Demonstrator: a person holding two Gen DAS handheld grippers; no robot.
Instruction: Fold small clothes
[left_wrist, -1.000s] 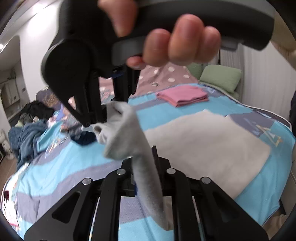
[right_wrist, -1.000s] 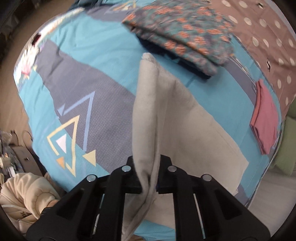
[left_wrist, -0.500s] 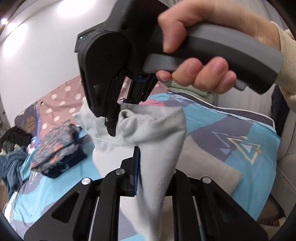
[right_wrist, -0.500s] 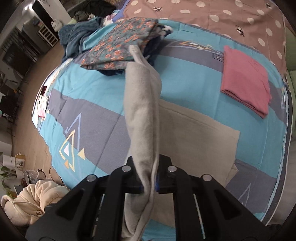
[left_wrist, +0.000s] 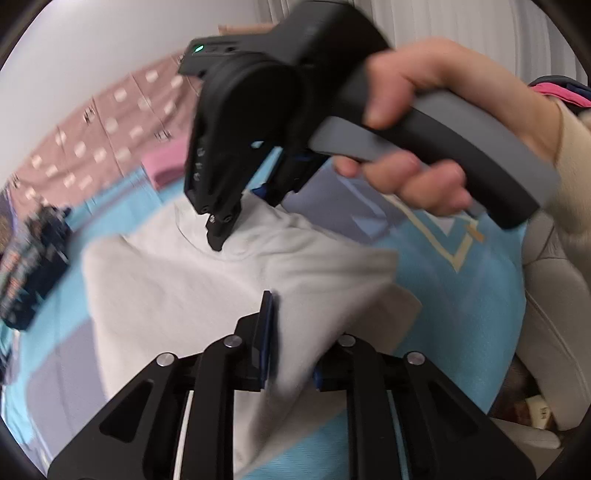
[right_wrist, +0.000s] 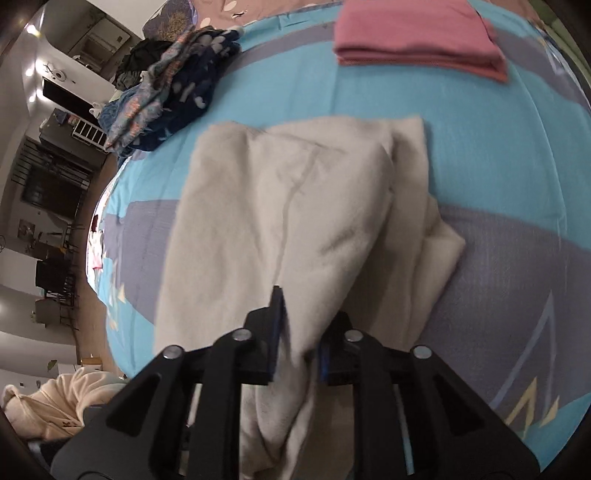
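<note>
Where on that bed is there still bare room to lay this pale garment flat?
Bare blue bedspread lies between the pale garment, the folded pink cloth and the patterned clothes pile. More free grey cover sits right of the garment. The far left corner is crowded by the pile.

No text, label, brand or number can be read anywhere in either wrist view.

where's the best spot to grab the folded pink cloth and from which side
Judging from the right wrist view, take the folded pink cloth at its near edge, where the stacked layers show, coming in low over the blue bedspread from the grey garment side, so the jaws close on all layers together.
</note>
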